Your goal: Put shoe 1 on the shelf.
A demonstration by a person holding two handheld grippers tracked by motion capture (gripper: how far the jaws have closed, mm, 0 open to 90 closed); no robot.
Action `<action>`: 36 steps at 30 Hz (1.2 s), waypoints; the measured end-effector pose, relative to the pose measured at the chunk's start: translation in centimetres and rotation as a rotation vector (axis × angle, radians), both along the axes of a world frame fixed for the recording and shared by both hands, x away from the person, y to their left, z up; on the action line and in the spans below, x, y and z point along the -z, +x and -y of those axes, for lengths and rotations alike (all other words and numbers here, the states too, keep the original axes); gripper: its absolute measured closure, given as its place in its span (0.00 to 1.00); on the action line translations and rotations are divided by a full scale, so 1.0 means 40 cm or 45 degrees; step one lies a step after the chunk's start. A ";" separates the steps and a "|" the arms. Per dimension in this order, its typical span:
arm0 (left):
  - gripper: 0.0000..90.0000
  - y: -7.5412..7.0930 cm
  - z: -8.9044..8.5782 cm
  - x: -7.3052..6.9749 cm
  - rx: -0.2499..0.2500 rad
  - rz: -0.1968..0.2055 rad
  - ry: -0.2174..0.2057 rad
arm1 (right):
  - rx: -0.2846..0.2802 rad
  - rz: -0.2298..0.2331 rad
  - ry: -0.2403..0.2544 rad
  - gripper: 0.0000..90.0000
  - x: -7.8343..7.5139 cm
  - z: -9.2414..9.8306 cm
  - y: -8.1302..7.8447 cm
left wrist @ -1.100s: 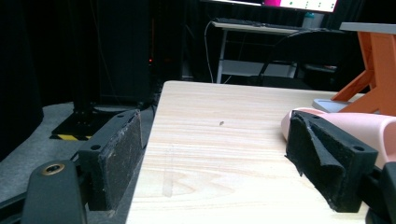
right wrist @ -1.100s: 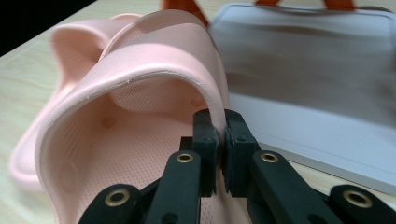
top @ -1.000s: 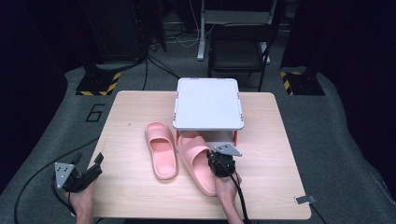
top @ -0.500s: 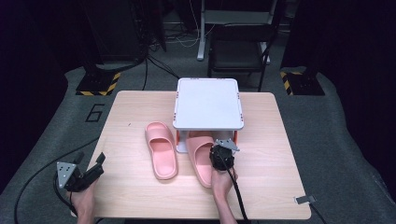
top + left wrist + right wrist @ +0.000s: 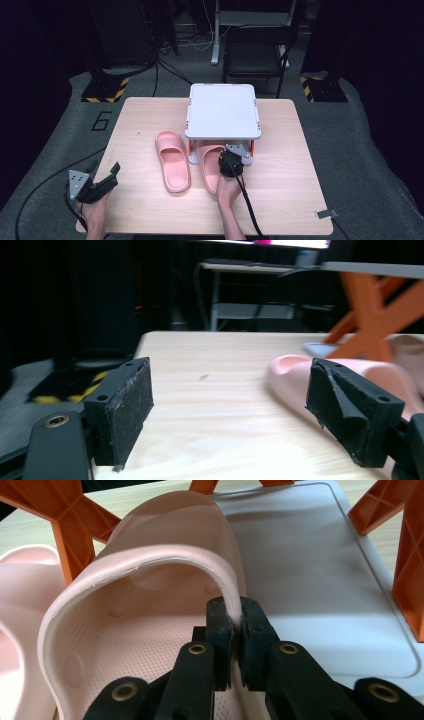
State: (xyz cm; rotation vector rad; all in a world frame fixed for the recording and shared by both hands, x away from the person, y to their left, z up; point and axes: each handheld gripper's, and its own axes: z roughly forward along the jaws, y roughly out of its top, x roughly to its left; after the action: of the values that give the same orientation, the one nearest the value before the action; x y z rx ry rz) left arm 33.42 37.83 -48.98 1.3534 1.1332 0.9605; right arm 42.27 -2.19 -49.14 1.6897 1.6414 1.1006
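The right gripper [image 5: 232, 617] has its fingers pinched on the strap edge of the right pink slipper [image 5: 212, 165], whose toe lies under the white rack [image 5: 223, 110] with orange legs. The left slipper [image 5: 173, 160] rests beside it on the surface [image 5: 280, 200]. The left gripper [image 5: 102, 181] hovers at the surface's near-left corner, fingers wide and holding nothing.

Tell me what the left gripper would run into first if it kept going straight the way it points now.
Probably nothing soon: the left gripper points with open jaws across bare table towards its far edge. The nearer pink slipper lies off to one side, by one jaw, so it might get brushed; depth is hard to judge.
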 end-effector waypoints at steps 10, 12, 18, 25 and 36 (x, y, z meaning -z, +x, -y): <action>0.21 0.084 0.106 -0.033 0.308 -0.049 0.098 | 0.066 0.002 0.039 0.94 0.012 -0.014 0.009; 0.21 0.104 0.115 -0.045 0.380 -0.061 0.125 | 0.060 0.004 0.036 0.94 0.013 -0.017 0.008; 0.21 0.151 0.139 -0.096 0.408 -0.033 0.140 | 0.068 0.008 0.044 0.94 0.019 -0.022 0.008; 0.21 0.209 0.220 -0.131 0.295 0.022 0.151 | 0.109 0.022 0.055 0.94 0.021 -0.024 0.009; 0.24 0.268 0.378 -0.063 0.330 -0.071 0.183 | 0.104 0.015 0.065 0.94 0.020 -0.023 0.009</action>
State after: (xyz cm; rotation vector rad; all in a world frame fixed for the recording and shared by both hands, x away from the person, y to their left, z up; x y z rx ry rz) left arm 44.15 22.70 -46.46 1.6077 0.9151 0.8313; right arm 42.62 -1.25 -49.96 1.7631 1.5353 1.1197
